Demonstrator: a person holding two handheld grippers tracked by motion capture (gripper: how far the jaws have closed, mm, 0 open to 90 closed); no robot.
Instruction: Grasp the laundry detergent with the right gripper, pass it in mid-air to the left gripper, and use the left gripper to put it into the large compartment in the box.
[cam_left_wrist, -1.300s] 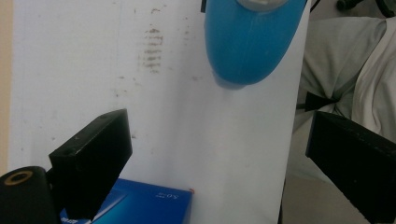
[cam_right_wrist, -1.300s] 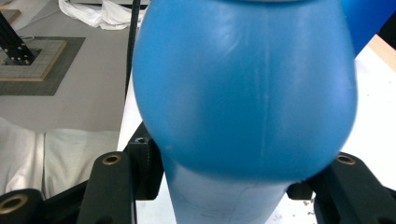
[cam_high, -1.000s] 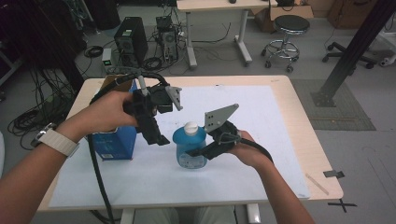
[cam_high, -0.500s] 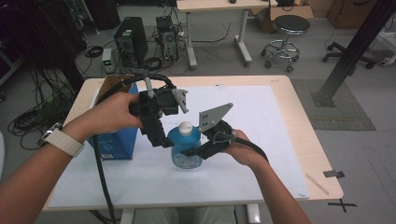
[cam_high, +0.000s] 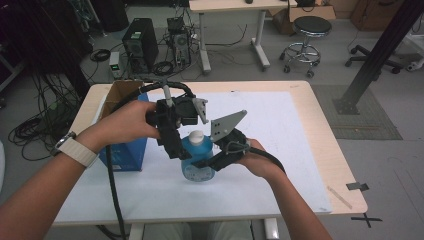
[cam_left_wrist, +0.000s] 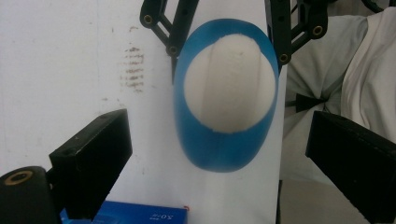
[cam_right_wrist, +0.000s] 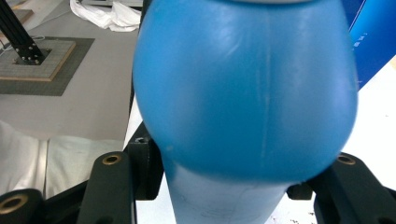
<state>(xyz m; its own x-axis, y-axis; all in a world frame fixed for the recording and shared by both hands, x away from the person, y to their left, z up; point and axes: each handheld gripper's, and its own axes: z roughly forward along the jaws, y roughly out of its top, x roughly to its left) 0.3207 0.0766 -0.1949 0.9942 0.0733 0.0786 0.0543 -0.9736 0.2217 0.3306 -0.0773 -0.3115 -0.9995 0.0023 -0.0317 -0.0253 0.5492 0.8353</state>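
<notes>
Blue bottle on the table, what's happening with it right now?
A person works two handheld grippers at a table. The right gripper clamps the blue bottle low on its body, standing upright on the white sheet. The left gripper sits above the bottle, jaws open either side of the white cap and not touching it. A blue box stands to the left. The cap is on.

Right gripper (cam_right_wrist: 219, 186) clamps the blue bottle (cam_right_wrist: 243, 88).
</notes>
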